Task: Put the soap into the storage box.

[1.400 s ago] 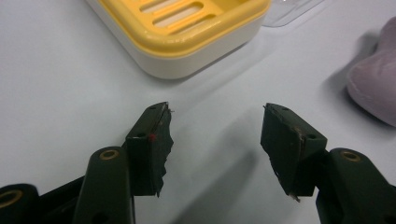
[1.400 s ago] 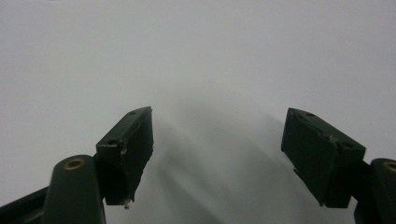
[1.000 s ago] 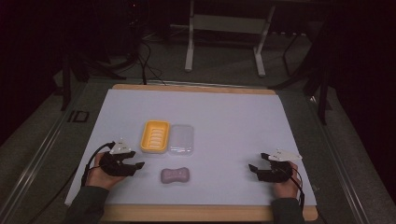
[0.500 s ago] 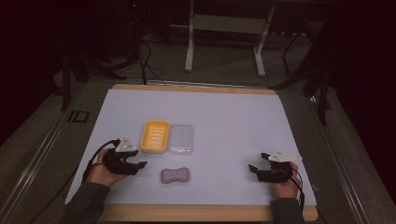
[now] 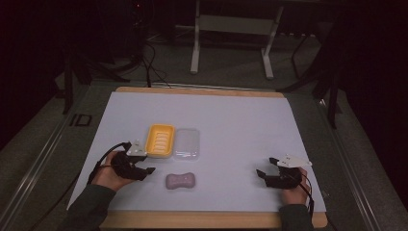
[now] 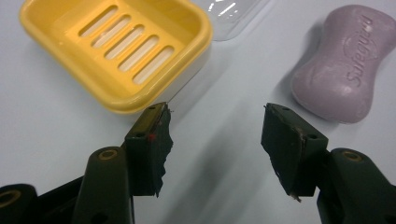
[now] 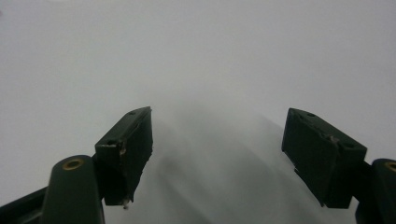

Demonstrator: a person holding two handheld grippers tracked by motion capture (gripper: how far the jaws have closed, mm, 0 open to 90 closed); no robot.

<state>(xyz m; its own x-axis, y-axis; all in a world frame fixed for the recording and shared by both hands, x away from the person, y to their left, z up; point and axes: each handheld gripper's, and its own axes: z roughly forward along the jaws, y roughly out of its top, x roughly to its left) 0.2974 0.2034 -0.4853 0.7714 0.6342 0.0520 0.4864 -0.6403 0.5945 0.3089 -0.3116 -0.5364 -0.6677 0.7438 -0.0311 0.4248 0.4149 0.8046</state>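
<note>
Four items on the desk (image 5: pixel 240 115), largest first, as I run the rig. Yellow soap dish (image 5: pixel 160 140): slotted, empty, touching the clear lid (image 5: pixel 187 143) at its side. Purple soap bar (image 5: pixel 180 180): lying flat, just in front of both and apart from them. Left gripper (image 5: pixel 146 166): jaws have just been closing, apart with nothing between them, aimed between dish and bar. Right gripper (image 5: pixel 264 174): jaws apart and empty, well off to the side. Advice, by my judgement: swing left toward the bar, straddle its narrow waist squarely, then close firmly; soap may slip.
</note>
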